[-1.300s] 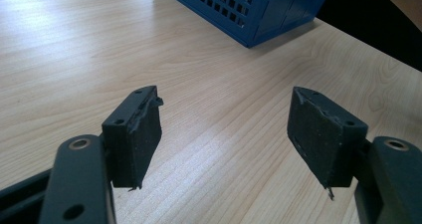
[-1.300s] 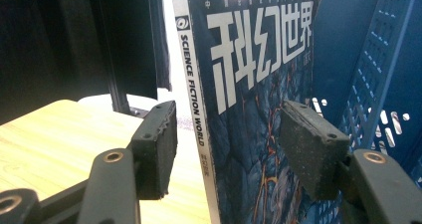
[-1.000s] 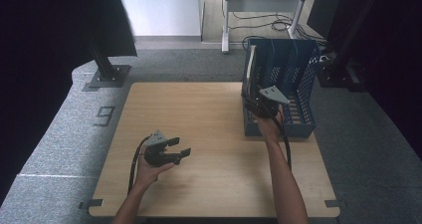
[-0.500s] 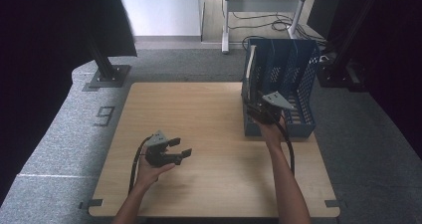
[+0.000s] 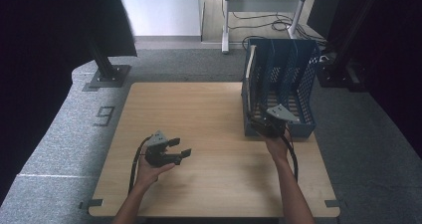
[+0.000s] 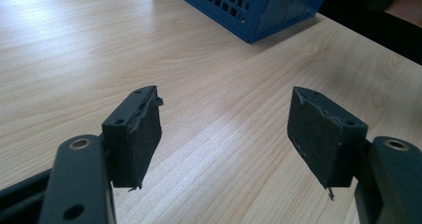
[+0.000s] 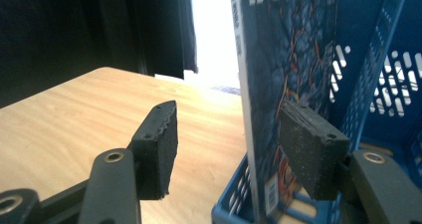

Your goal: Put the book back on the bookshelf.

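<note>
**Right gripper straddles a magazine in the blue rack**

The wooden surface (image 5: 209,134) carries one landmark, a blue perforated file rack (image 5: 288,79) standing at its right side, with upright dividers that form several slots. All places below are given from that rack.

In the rack's slot nearest the middle of the surface stands a magazine (image 7: 283,69), upright and on edge, its pale spine (image 5: 247,79) against the rack's outer wall. Its cover is printed in dark blue with orange lines, and a barcode shows near the bottom corner.

The right gripper (image 5: 263,124) is at the rack's near, open end. Its jaws stand apart with the magazine's front edge between them: one pad lies on the cover side, inside the rack, the other hangs outside over the wood. Neither pad presses on the paper.

The left gripper (image 5: 181,149) hovers over the surface well away from the rack, jaws spread wide and empty.

The magazine is probably light, thin and floppy, with a glossy cover that could slip. The best hold would seem to be close to the spine, low on the near edge, where the pages are stiffest, so it slides out without buckling or catching a divider.
</note>
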{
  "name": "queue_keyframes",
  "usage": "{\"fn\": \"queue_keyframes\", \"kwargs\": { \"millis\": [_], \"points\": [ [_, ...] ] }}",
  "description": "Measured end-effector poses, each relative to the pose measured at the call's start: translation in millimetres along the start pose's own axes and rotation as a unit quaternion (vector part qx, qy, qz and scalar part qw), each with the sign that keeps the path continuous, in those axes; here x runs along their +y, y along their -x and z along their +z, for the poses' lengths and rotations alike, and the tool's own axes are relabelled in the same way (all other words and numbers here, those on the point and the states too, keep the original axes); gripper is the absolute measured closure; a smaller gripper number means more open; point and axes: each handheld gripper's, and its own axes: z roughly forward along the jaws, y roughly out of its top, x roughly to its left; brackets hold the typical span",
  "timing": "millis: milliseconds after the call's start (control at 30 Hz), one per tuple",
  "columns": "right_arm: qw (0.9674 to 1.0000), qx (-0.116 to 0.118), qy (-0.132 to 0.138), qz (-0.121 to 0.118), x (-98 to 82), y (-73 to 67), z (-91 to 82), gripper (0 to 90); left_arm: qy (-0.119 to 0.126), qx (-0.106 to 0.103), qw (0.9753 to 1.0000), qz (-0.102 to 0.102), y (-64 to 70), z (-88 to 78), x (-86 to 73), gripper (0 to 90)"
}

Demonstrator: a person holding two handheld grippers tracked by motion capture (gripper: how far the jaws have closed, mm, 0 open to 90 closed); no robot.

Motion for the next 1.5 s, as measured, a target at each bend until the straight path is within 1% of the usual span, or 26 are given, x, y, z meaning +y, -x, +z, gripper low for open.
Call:
{"fn": "queue_keyframes", "kwargs": {
  "millis": [333,467,600,900,1033,1233,1400,1500],
  "points": [
    [0.9997,0.018,-0.01,-0.008,-23.1,-7.7,-28.7,40.5,-0.003,0.001,1.0,0.001,0.1,0.8,-1.0,29.5],
    [0.9996,0.023,-0.011,-0.007,-31.5,-9.2,-36.8,40.5,-0.003,0.002,1.0,0.0,0.2,1.0,-1.7,29.5],
    [0.9994,0.026,-0.023,-0.007,-41.6,-8.5,-42.9,40.5,-0.004,0.003,1.0,0.0,0.1,1.1,-2.3,29.5],
    [0.9983,0.02,-0.054,-0.008,-64.6,-4.1,-52.0,40.4,-0.008,0.002,1.0,0.002,1.1,2.6,-3.5,29.5],
    [0.9978,0.016,-0.064,-0.004,-71.7,-1.6,-54.3,40.3,-0.012,0.001,0.9999,0.004,2.7,3.9,-3.8,29.4],
    [0.9974,0.013,-0.071,-0.001,-77.2,0.6,-56.2,40.3,-0.012,0.001,0.9999,0.006,3.4,4.3,-3.6,29.4],
    [0.9975,0.013,-0.069,0.0,-77.5,0.8,-57.0,40.2,-0.013,0.002,0.9999,0.005,3.2,4.8,-4.2,29.4],
    [0.9972,0.014,-0.073,-0.002,-78.7,-0.1,-56.5,39.9,-0.014,0.002,0.9999,0.006,3.3,5.2,-4.1,29.4]
  ]
}}
